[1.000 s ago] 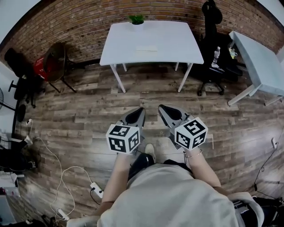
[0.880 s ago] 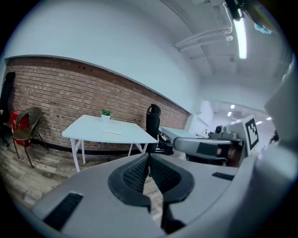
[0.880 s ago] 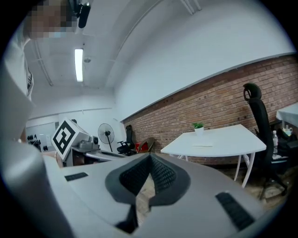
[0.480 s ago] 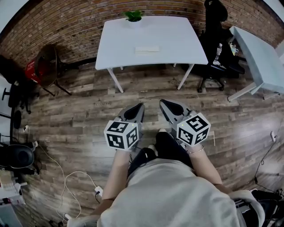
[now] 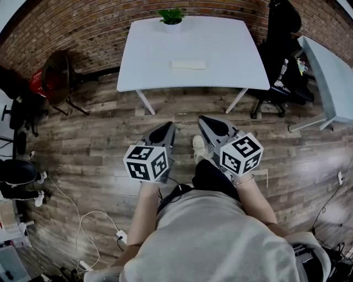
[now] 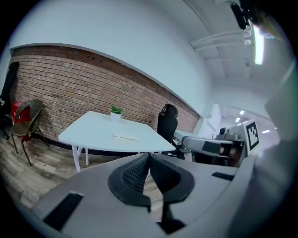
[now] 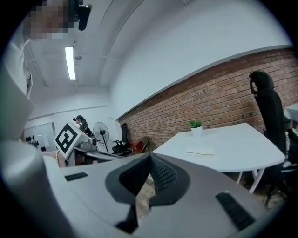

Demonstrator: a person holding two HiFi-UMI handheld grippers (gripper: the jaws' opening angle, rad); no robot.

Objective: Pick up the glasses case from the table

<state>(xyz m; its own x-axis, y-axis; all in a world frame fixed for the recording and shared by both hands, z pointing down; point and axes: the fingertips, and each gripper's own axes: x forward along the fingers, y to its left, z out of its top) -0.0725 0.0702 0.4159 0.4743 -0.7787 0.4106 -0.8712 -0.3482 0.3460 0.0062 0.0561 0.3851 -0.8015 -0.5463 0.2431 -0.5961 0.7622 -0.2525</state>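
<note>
A flat, pale glasses case (image 5: 188,65) lies on the white table (image 5: 149,66) ahead, also visible as a thin slab (image 6: 125,137) in the left gripper view and as the same case (image 7: 200,151) in the right gripper view. My left gripper (image 5: 169,126) and right gripper (image 5: 202,119) are held side by side over the wooden floor, well short of the table. Both are shut with nothing between their jaws. The left gripper's tips (image 6: 148,156) and the right gripper's tips (image 7: 150,157) point toward the table.
A small potted plant (image 5: 171,16) stands at the table's far edge by the brick wall. A black office chair (image 5: 282,49) sits right of the table, a second white table (image 5: 331,77) farther right. A brown chair (image 5: 55,77) is at left. Cables (image 5: 83,220) trail on the floor.
The person has walked forward: the white table and the case have come nearer and larger in the head view. Both grippers stayed shut and side by side.
</note>
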